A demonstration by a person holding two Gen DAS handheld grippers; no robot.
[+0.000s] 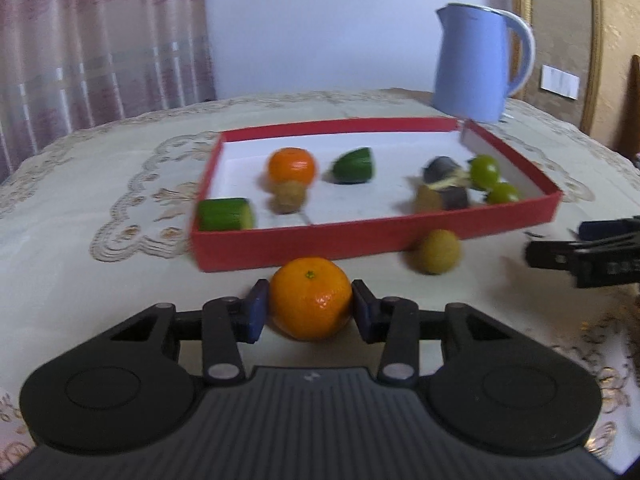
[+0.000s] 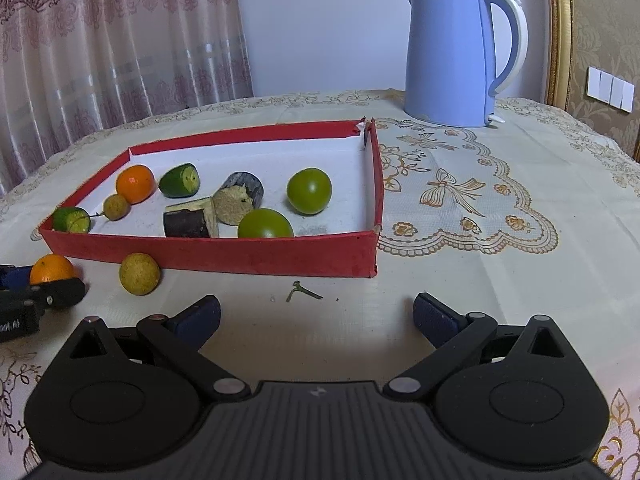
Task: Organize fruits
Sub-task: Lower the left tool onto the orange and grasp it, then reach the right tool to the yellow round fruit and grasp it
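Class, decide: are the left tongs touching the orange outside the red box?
Touching. The left wrist view shows both blue pads pressed against the orange held by the left tongs.

Tray (image 2: 248, 258) on table (image 2: 500, 280), kettle (image 2: 452, 56) behind it, tangerine (image 1: 310, 298) and longan (image 2: 139, 274) before it

Left tool (image 1: 311, 312) clamped on load; right tool (image 2: 317, 320) agape.

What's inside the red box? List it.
Inside the red box: one tangerine, two cucumber pieces, two eggplant pieces, two green round fruits and a small tan fruit. The near wall hides the floor just behind it.
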